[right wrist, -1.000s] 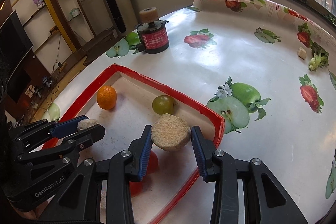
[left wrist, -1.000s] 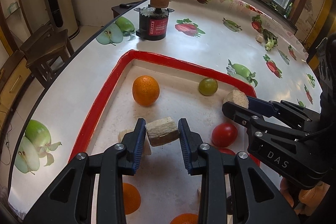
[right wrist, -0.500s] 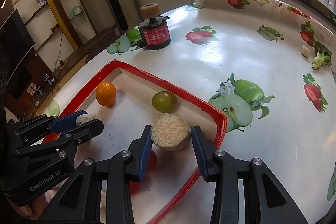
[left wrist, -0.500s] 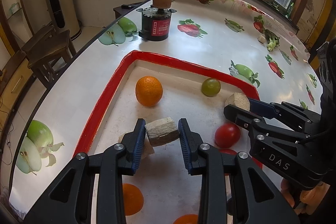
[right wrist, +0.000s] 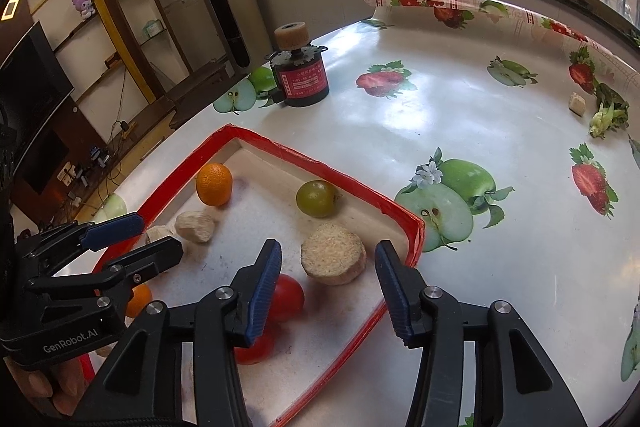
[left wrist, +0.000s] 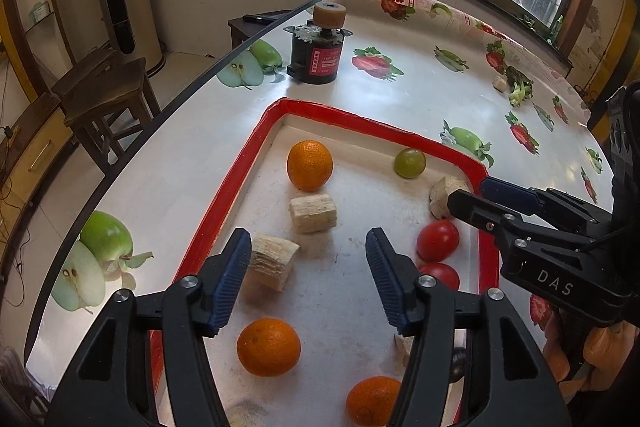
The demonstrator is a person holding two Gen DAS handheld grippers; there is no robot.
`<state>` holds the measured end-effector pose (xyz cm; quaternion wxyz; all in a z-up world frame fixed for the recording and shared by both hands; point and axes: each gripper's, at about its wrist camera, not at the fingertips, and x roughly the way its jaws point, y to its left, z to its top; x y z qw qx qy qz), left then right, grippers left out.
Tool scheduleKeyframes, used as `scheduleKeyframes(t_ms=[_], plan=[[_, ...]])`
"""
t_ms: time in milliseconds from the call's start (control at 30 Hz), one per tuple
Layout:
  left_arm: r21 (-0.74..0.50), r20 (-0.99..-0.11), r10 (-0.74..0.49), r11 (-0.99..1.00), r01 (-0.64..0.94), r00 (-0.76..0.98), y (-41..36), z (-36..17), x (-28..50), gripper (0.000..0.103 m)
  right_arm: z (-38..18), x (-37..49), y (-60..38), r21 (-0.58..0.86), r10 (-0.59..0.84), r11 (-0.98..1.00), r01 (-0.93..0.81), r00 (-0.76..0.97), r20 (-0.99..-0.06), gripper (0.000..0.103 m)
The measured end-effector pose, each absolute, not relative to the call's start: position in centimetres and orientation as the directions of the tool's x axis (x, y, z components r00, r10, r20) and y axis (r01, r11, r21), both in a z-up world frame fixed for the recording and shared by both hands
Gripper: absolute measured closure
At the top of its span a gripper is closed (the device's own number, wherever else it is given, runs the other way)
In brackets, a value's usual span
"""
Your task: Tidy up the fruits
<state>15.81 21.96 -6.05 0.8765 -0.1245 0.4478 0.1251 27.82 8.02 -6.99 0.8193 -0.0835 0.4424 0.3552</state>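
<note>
A red-rimmed tray [left wrist: 256, 147] holds oranges [left wrist: 309, 165], a green fruit [left wrist: 409, 163], red tomatoes [left wrist: 437, 241] and pale beige chunks. My left gripper [left wrist: 308, 279] is open above the tray; a beige block [left wrist: 313, 213] lies on the tray floor ahead of it and another chunk [left wrist: 272, 261] lies by its left finger. My right gripper [right wrist: 328, 291] is open; a round beige slice [right wrist: 333, 259] lies on the tray between its fingers, near the tray's corner [right wrist: 416, 227]. A tomato [right wrist: 286, 297] sits by its left finger.
A black and red motor with a cork-coloured roller [left wrist: 318, 47] stands on the fruit-print tablecloth beyond the tray. A small beige piece [right wrist: 577, 103] and a green stalk [right wrist: 606, 117] lie at the far right. Wooden stools [left wrist: 104, 95] stand beside the table's left edge.
Both grippers have opened. The left one let go of the beige block, which now lies on the tray. The right one let go of the round slice, now resting in the tray.
</note>
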Motion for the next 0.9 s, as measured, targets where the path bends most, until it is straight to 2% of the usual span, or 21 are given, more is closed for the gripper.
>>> scheduleKeyframes(t_ms=[367,433,467,533,600,733,900], plan=[[-0.107,-0.787,0.119,0.94,-0.324,0.605,20.9,-4.3,11.3,0.044,-5.1,24.5,6.1,0.137,0.561,0.659,-0.739,0.362,-0.744,0.041],[-0.099,-0.782,0.128,0.941,-0.324,0.61,20.6,-3.9,10.4,0.038,-4.9,23.6,5.8,0.124,0.572,0.637,-0.761,0.357,-0.739,0.039],[-0.091,-0.778,0.136,0.942,-0.324,0.613,20.4,-3.8,10.0,0.038,-4.7,23.2,5.7,0.12,0.579,0.622,-0.774,0.351,-0.736,0.038],[-0.063,-0.771,0.159,0.944,-0.323,0.616,19.9,-3.5,9.1,0.038,-4.5,22.2,5.4,0.099,0.588,0.595,-0.798,0.348,-0.73,0.028],[-0.041,-0.762,0.178,0.946,-0.321,0.623,19.5,-3.2,8.2,0.038,-4.2,21.1,5.1,0.066,0.594,0.569,-0.82,0.355,-0.722,0.025],[-0.017,-0.747,0.2,0.947,-0.319,0.634,19.0,-2.9,6.4,0.025,-3.7,18.8,4.6,0.023,0.609,0.5,-0.866,0.332,-0.721,0.018],[0.007,-0.733,0.216,0.95,-0.311,0.644,18.4,-2.5,4.3,0.025,-3.4,16.4,3.6,0.006,0.627,0.408,-0.913,0.276,-0.729,0.017]])
